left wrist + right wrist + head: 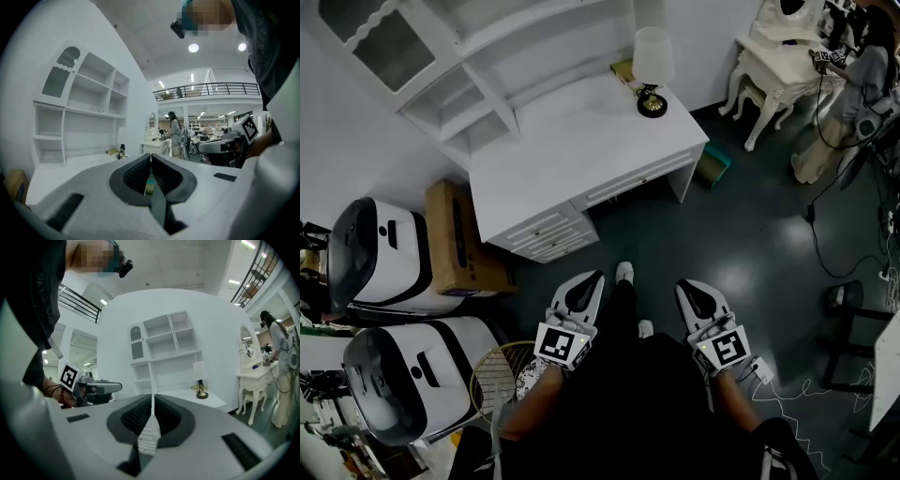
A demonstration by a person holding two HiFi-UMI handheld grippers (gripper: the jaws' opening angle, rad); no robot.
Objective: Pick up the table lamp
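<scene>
Head view: the table lamp (652, 73) is being shown upright at the far right corner of the white desk (572, 159), well apart from both grippers. The left gripper (589, 281) and right gripper (690, 287) are being held level near the person's body, each with jaws pressed together on nothing. For a clean pick, one gripper is probably best being opened before the reach and lined up on the slim stem above the base, with the shade being avoided as likely too soft and tippy.
</scene>
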